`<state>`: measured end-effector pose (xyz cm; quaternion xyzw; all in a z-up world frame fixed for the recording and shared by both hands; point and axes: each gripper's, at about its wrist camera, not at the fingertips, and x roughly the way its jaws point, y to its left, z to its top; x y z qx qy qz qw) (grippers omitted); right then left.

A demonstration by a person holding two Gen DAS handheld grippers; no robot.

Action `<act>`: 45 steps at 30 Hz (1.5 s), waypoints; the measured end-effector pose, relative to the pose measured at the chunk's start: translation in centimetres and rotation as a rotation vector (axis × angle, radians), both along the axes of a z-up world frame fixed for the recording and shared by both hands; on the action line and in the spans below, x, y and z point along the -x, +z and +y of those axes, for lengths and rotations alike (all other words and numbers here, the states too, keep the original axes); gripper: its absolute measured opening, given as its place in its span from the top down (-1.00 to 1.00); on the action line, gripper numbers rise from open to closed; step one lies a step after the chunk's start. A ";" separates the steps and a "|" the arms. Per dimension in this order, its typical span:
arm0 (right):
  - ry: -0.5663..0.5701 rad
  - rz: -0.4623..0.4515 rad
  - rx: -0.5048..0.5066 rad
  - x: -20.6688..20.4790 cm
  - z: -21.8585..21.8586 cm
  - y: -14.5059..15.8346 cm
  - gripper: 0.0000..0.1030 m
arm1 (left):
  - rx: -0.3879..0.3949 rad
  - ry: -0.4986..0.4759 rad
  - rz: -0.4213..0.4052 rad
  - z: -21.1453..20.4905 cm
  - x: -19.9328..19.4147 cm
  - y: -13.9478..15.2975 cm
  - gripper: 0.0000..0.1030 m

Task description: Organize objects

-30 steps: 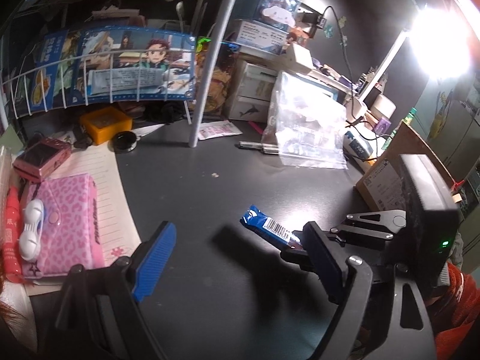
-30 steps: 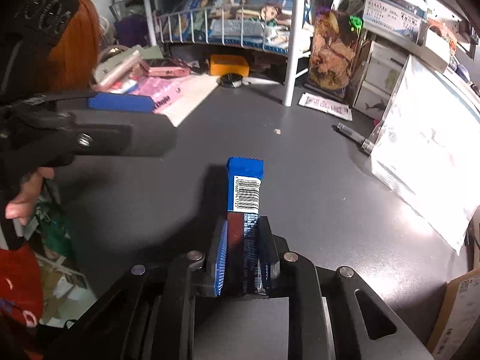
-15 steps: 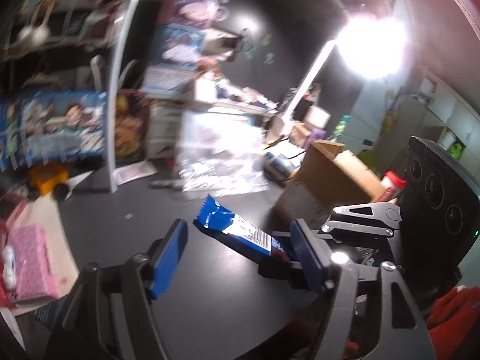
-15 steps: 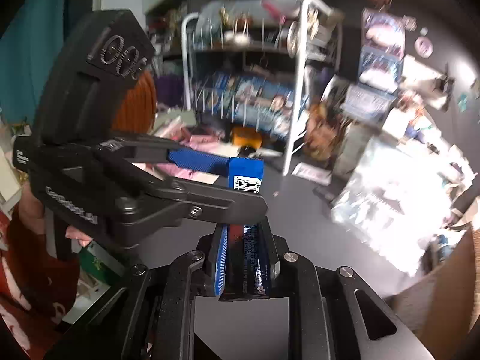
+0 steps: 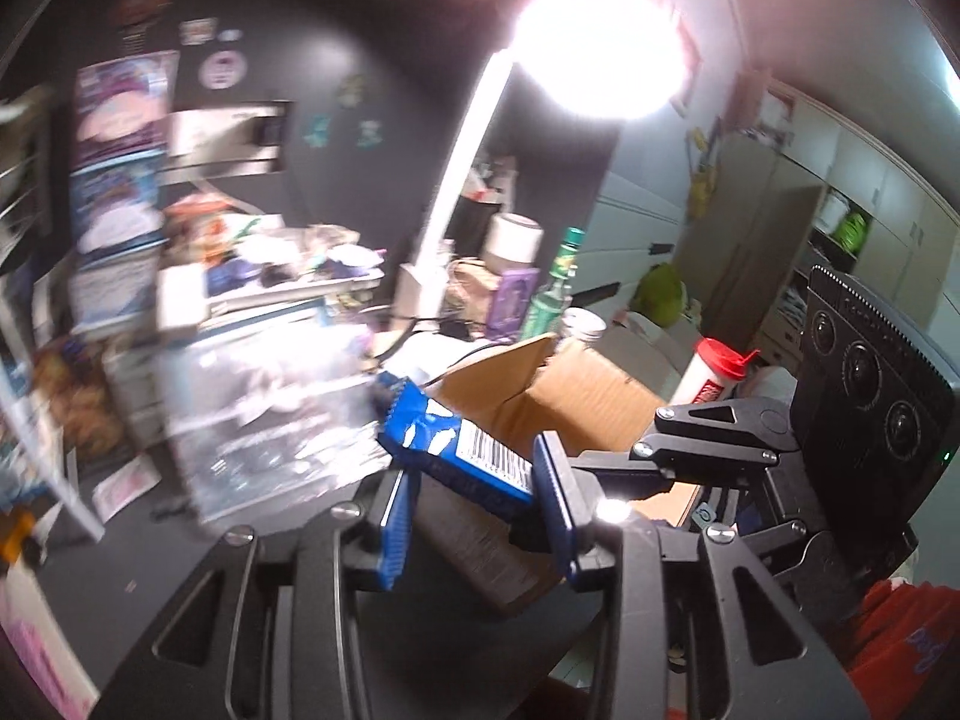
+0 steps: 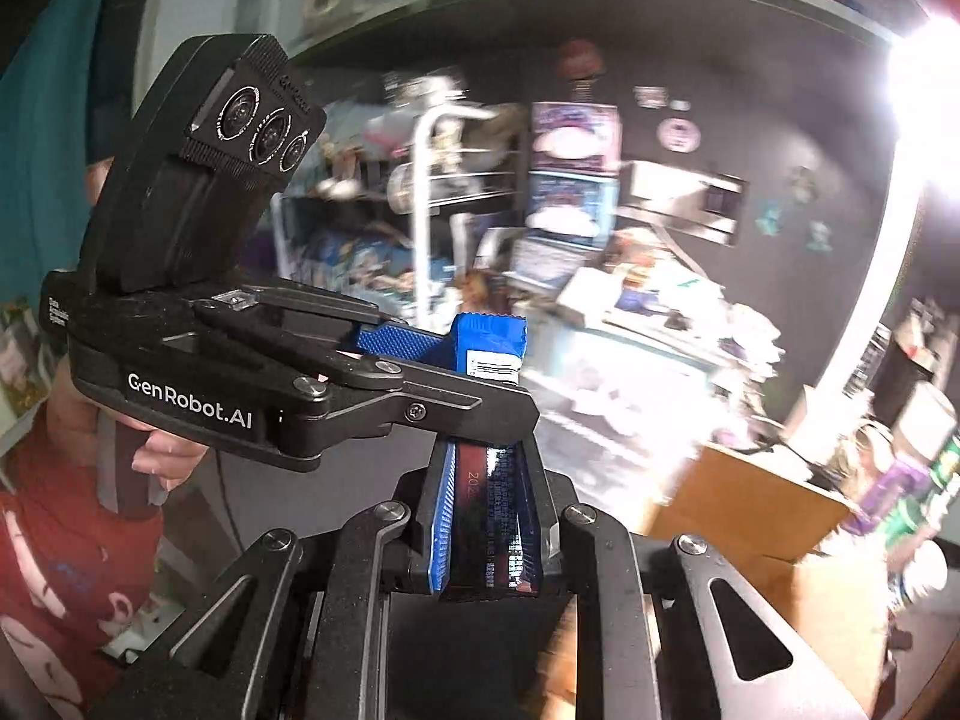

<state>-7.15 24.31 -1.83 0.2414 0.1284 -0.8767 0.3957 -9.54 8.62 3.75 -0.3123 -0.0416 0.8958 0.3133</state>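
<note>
**Mara:** Cluttered desk under a glaring lamp (image 5: 594, 48), seen from the left wrist: the landmark is the cardboard box (image 5: 576, 384), flaps up, brown and matte. What does the left gripper (image 5: 480, 498) have?

**Teo:** Nothing firmly, by the look of it. Its blue ribbed pads (image 5: 396, 516) stand apart, and the snack bar (image 5: 456, 450) crosses the gap between them, in front of the box and above the dark desk. Whether either pad touches the wrapper cannot be told. The bar is a flat, glossy blue packet with a crimped end and a white barcode patch.

**Mara:** And the right wrist view?

**Teo:** There the right gripper (image 6: 486, 516) is clamped on the bar's (image 6: 489, 354) near end; the wrapper turns dark red between the pads. The left gripper's black body (image 6: 252, 384) crosses in front, one blue pad alongside the far tip. The box (image 6: 744, 510) sits to the right and lower.

**Mara:** So the step is a handover, or a drop in the box?

**Teo:** Probably one of those. Either way, the right jaws should hold until the left ones have closed flat on the broad faces, away from the slippery crimp. The thin film likely creases easily, so light pressure suffices. Both views are blurred, so slowing down would help.
</note>
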 end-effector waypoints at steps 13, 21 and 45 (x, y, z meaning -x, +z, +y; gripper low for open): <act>-0.170 -0.143 -0.044 6.6 9.2 -1.8 0.70 | 0.073 -0.151 -0.136 11.6 8.0 -1.5 0.18; -0.199 -0.136 -0.073 6.6 10.3 -2.2 0.35 | 0.108 -0.137 -0.126 12.4 7.6 -1.6 -0.58; -0.208 -0.006 -0.027 2.2 6.5 -1.1 -0.79 | 0.149 0.307 0.118 0.8 -4.2 -0.1 -0.97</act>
